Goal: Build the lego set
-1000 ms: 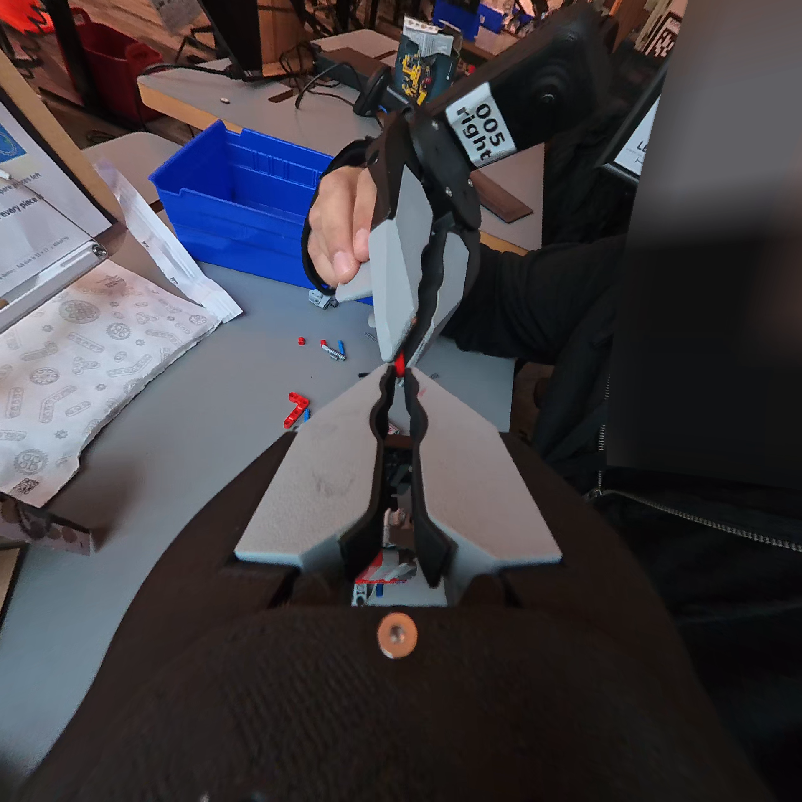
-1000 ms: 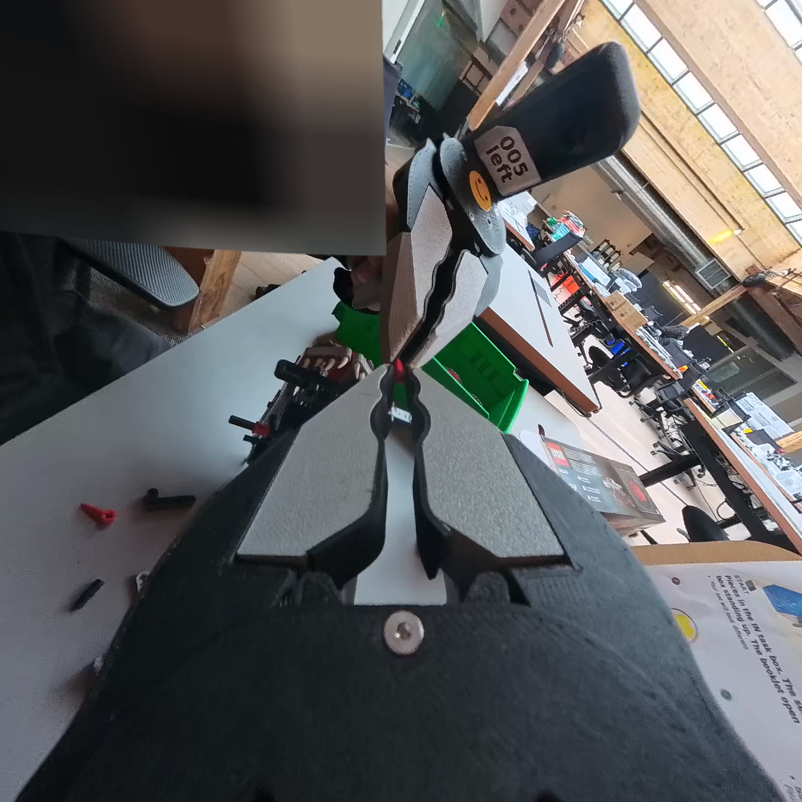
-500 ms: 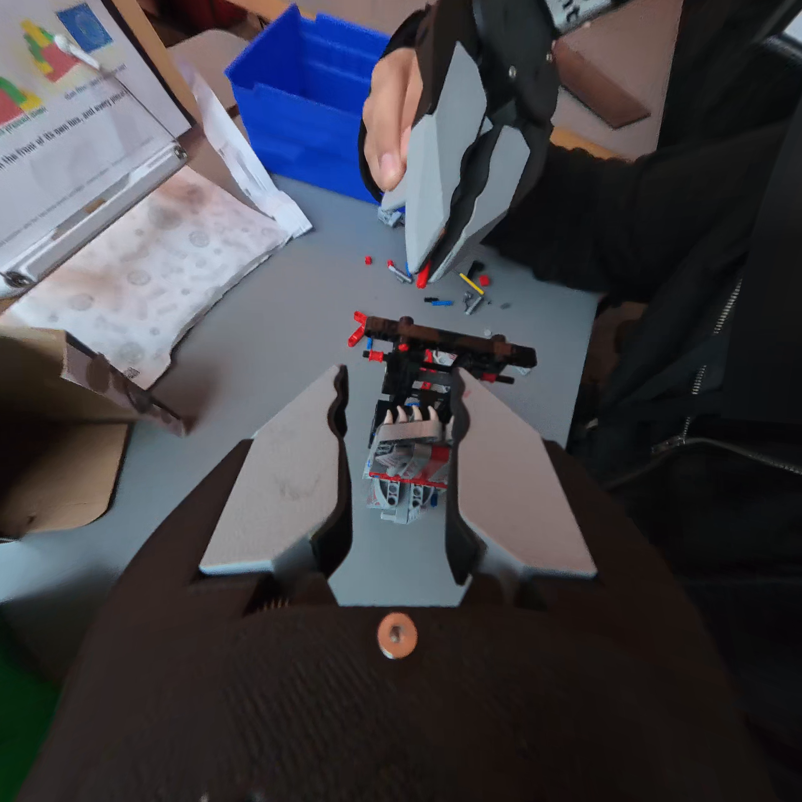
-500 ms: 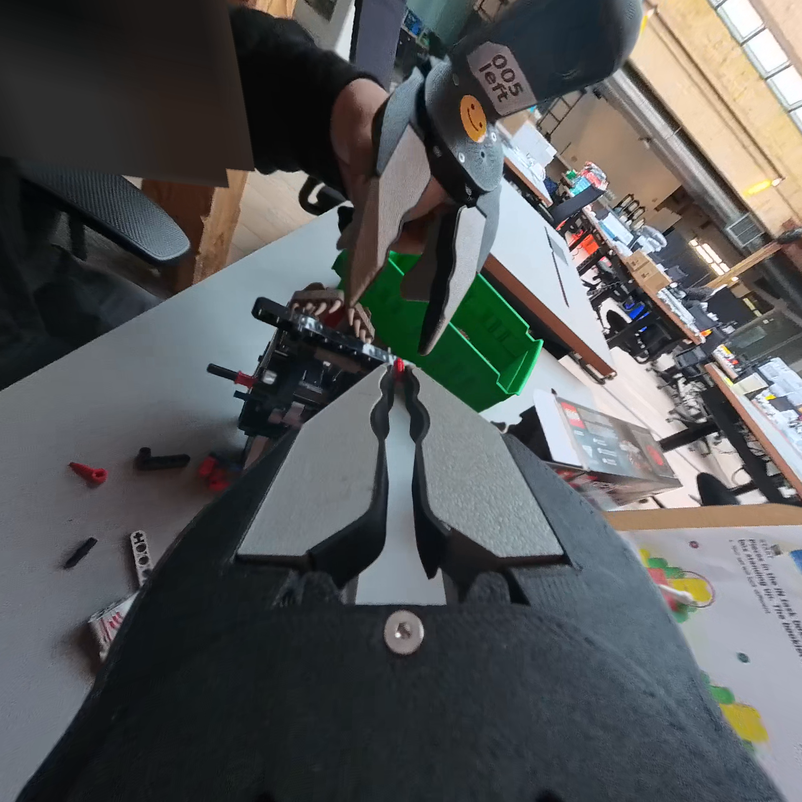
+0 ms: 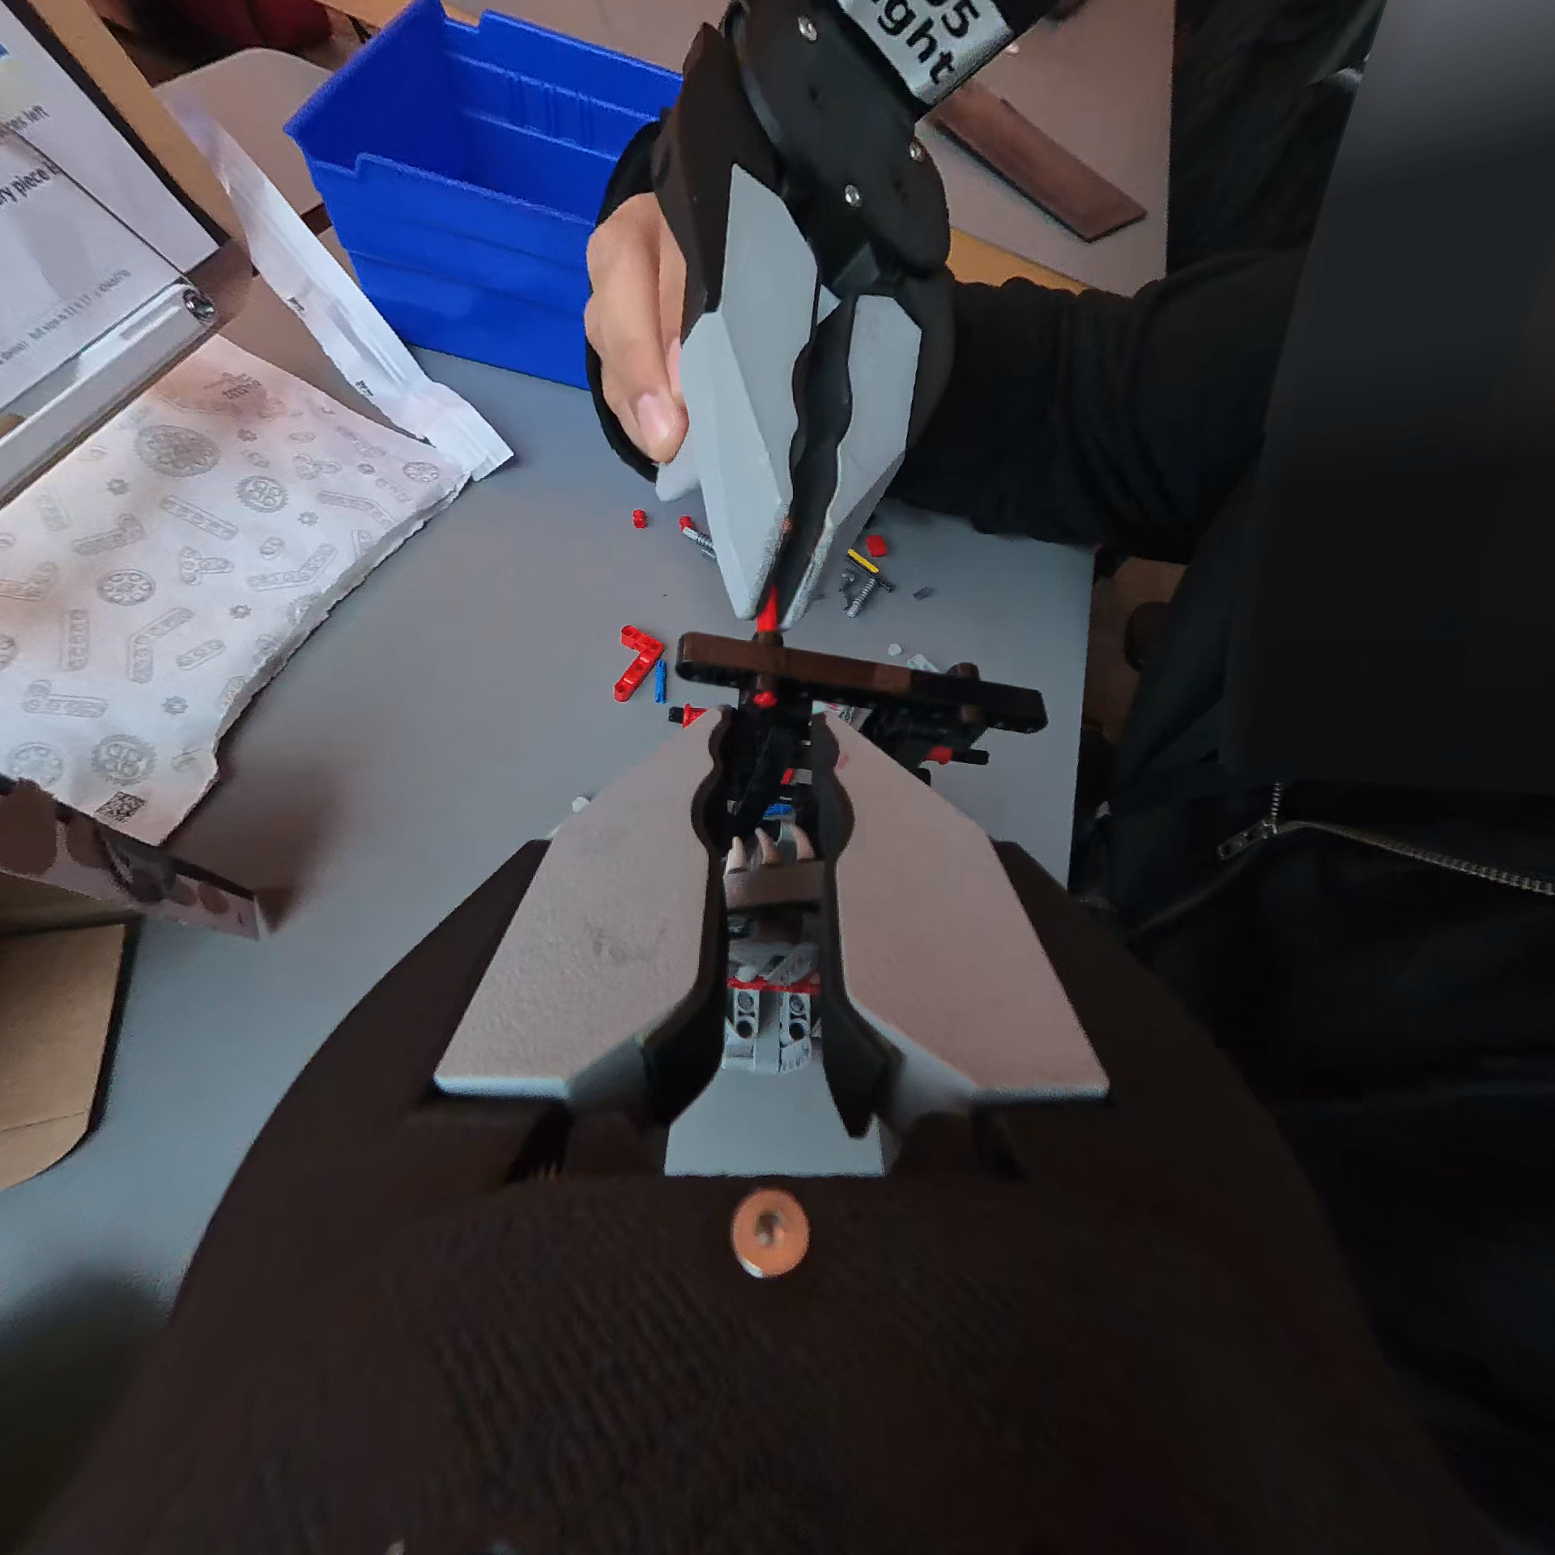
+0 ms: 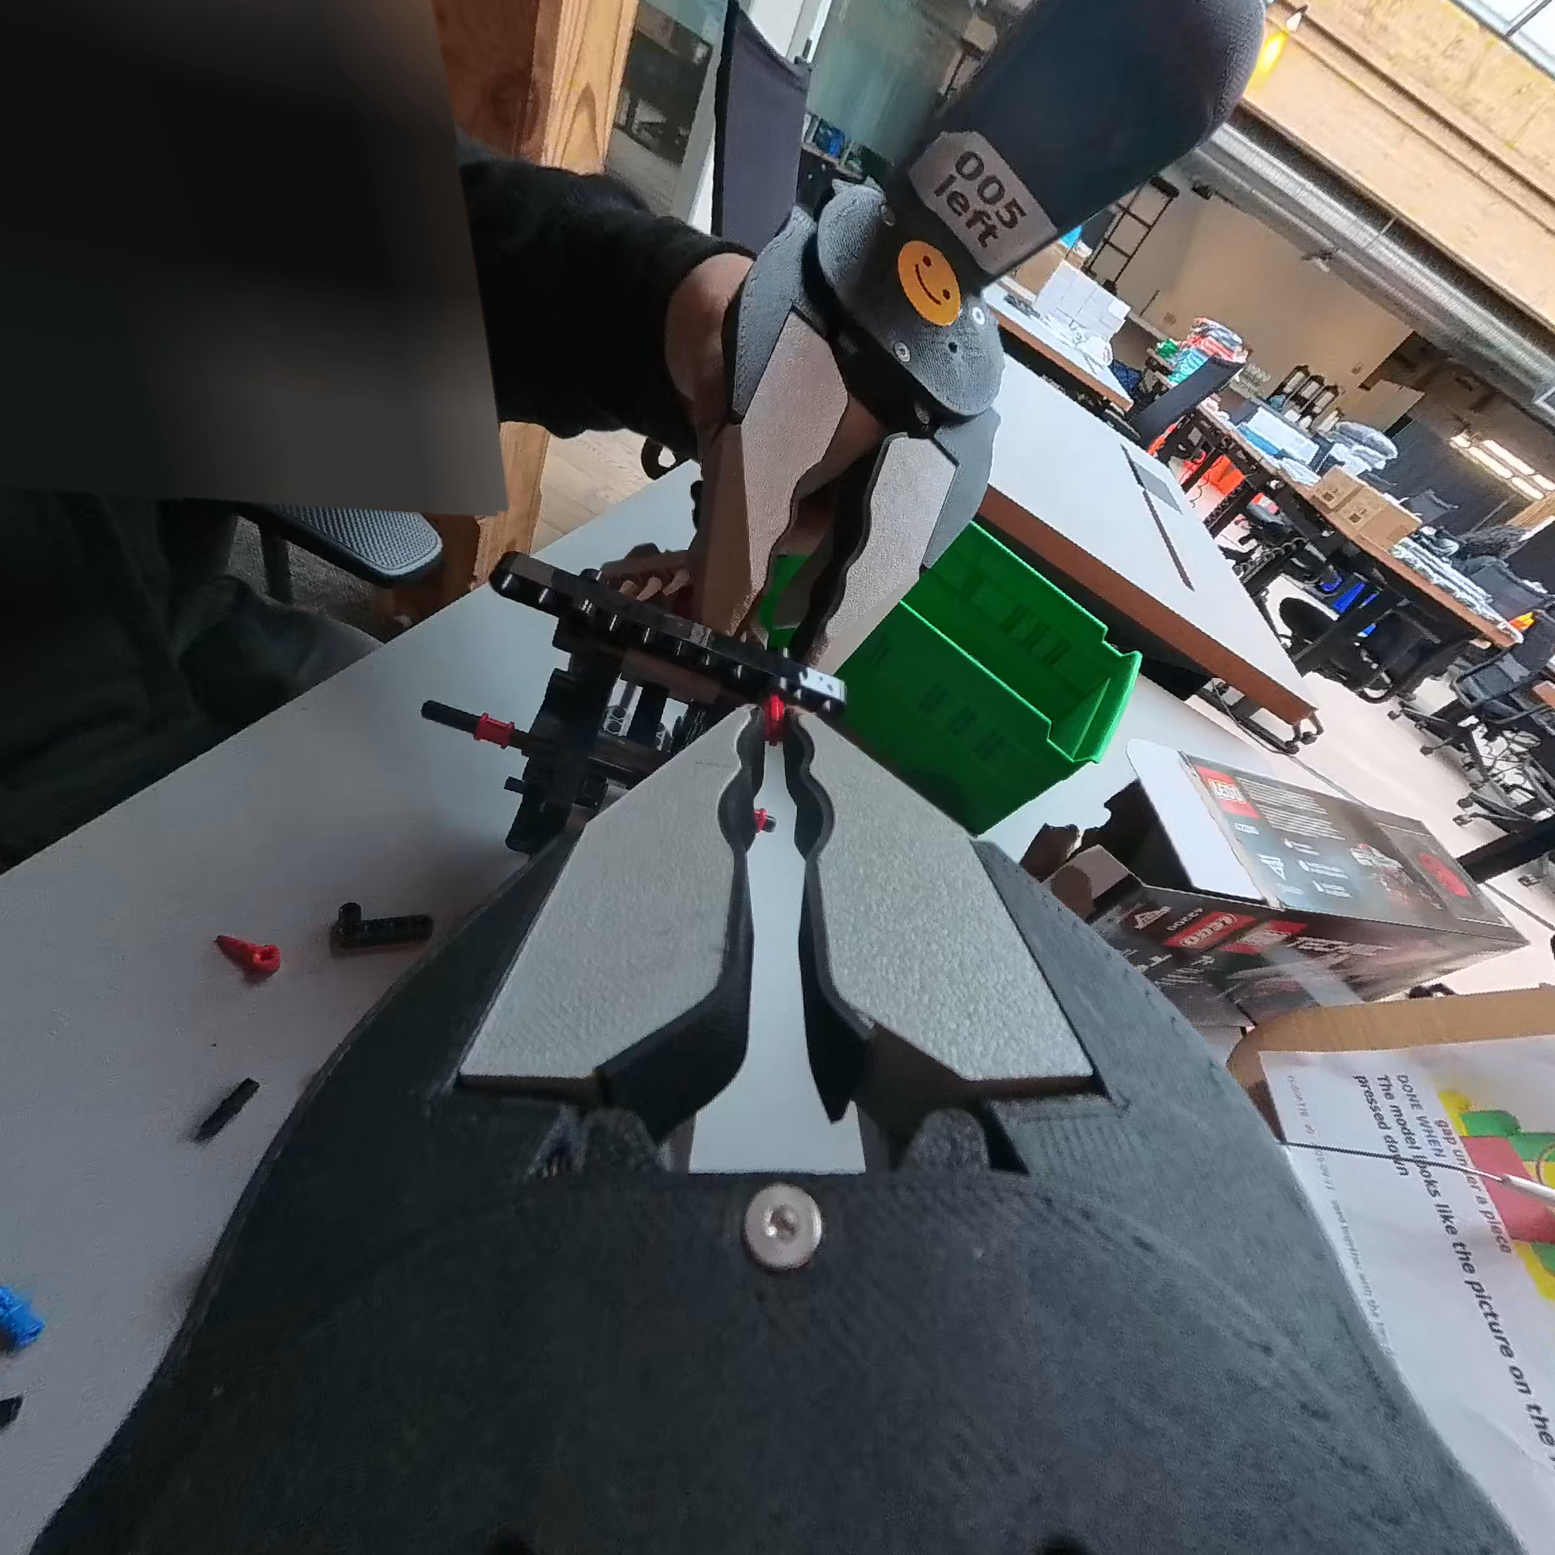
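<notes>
The partly built lego model (image 5: 770,909), black and grey with red parts and a row of white teeth, stands on the grey table (image 5: 471,673). My left gripper (image 5: 770,732) is shut on the model, one finger on each side. A long black beam (image 5: 858,681) crosses the model's far end. My right gripper (image 5: 770,610) comes down from above, shut on a small red pin (image 5: 767,618) whose tip touches the beam. In the right wrist view my right gripper (image 6: 772,719) holds the red pin (image 6: 772,725) against the beam (image 6: 665,631), with the left gripper (image 6: 770,639) behind.
A blue bin (image 5: 471,185) stands at the back, a green bin (image 6: 968,673) and the lego box (image 6: 1313,883) beyond the model. A printed paper bag (image 5: 168,555) lies at left. Loose red, blue and black pieces (image 5: 635,665) (image 6: 248,955) are scattered near the model. My two grippers' fingertips are within a few centimetres of each other.
The grippers met tip to tip on the red pin. The left one let go, dropped over the model and closed on it. The right one brought the pin down to the black beam.
</notes>
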